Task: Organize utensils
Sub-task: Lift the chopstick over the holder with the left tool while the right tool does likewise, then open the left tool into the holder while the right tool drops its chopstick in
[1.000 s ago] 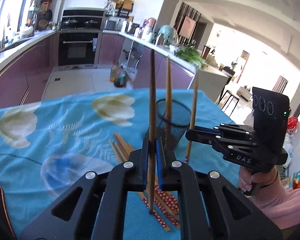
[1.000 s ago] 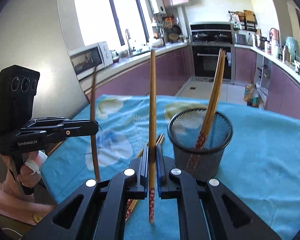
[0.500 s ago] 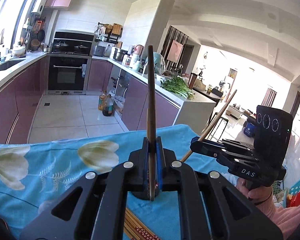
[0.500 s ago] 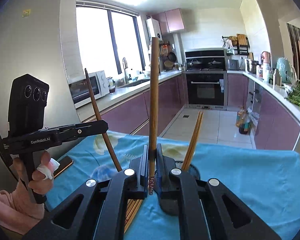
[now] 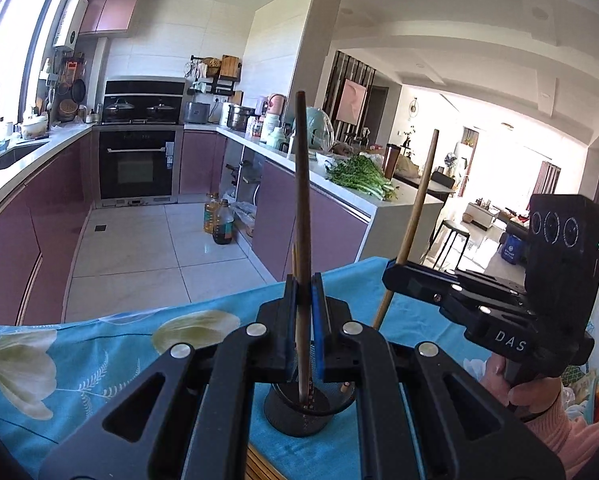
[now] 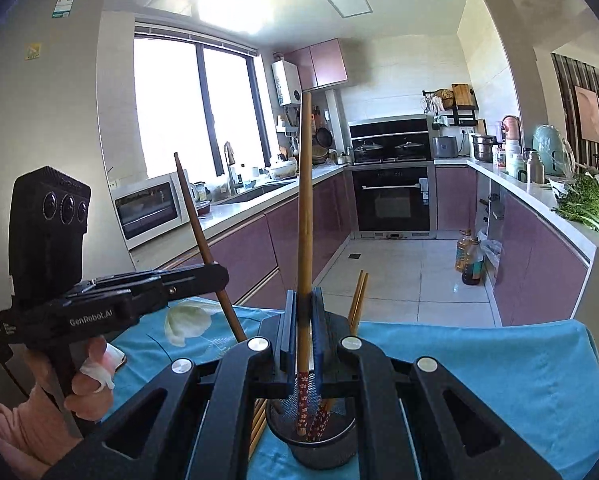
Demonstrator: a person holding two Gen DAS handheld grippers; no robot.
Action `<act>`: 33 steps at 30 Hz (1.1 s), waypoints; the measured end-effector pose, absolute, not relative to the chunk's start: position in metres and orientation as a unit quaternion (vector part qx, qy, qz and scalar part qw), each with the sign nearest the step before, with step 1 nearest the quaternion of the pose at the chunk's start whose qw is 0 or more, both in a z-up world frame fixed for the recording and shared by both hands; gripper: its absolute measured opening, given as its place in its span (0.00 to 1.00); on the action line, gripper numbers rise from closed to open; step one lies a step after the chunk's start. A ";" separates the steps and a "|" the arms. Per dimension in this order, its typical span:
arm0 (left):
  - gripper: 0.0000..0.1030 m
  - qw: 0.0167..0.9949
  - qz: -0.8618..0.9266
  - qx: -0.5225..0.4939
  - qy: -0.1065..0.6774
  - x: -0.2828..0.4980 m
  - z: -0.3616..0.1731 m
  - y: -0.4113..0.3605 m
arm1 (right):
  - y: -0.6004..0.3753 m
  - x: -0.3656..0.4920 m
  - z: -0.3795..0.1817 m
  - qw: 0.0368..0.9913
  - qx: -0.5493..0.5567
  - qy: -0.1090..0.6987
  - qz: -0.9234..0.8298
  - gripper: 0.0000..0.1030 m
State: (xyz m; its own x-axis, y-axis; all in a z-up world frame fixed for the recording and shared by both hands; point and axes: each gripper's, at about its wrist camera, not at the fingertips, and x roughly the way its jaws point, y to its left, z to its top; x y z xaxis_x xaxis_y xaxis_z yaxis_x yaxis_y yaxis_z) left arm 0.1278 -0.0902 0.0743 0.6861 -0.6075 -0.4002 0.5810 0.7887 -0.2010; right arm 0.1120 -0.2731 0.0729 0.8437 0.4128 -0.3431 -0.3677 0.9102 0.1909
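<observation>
Left wrist view: my left gripper (image 5: 304,320) clamps an upright brown wooden chopstick (image 5: 302,200) above the black mesh cup (image 5: 299,412); my right gripper (image 6: 304,336) pinches a flower-patterned bamboo chopstick (image 6: 305,220) over it.

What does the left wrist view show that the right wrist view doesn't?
Only the left wrist view shows the living room past the counter and the right gripper from the side, jaws shut on a tilted chopstick.

Only the right wrist view shows the window, the microwave, and the left gripper holding its chopstick.

Both show the mesh cup below, the blue tablecloth, the oven and the greens on the counter.
</observation>
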 end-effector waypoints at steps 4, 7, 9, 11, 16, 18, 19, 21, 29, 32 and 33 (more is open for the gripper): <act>0.07 0.911 -0.321 -0.020 0.257 0.138 0.055 -0.097 | -0.271 0.126 0.057 0.954 0.061 0.217 0.198 0.06; 0.07 0.906 -0.322 -0.008 0.275 0.141 0.042 -0.101 | -0.271 0.135 0.045 0.946 0.063 0.249 0.196 0.06; 0.07 0.902 -0.326 -0.001 0.284 0.142 0.036 -0.102 | -0.271 0.138 0.039 0.940 0.062 0.270 0.197 0.06; 0.07 0.897 -0.331 0.003 0.294 0.143 0.032 -0.103 | -0.270 0.143 0.034 0.932 0.060 0.295 0.203 0.06; 0.07 0.885 -0.335 0.011 0.322 0.151 0.020 -0.107 | -0.266 0.153 0.019 0.917 0.061 0.339 0.202 0.06; 0.07 0.885 -0.327 0.014 0.331 0.155 0.015 -0.110 | -0.264 0.158 0.012 0.911 0.066 0.353 0.204 0.06; 0.07 0.884 -0.327 0.013 0.333 0.156 0.014 -0.110 | -0.264 0.160 0.010 0.909 0.068 0.357 0.203 0.06; 0.08 0.881 -0.330 0.008 0.340 0.158 0.011 -0.112 | -0.262 0.162 0.007 0.907 0.074 0.362 0.200 0.07; 0.12 0.886 -0.316 0.000 0.340 0.161 0.012 -0.111 | -0.257 0.163 0.002 0.911 0.077 0.358 0.192 0.08; 0.13 0.890 -0.308 -0.009 0.336 0.158 0.011 -0.104 | -0.258 0.161 0.003 0.913 0.078 0.351 0.194 0.09; 0.13 0.892 -0.305 -0.012 0.333 0.155 0.013 -0.100 | -0.258 0.159 0.003 0.914 0.078 0.348 0.194 0.12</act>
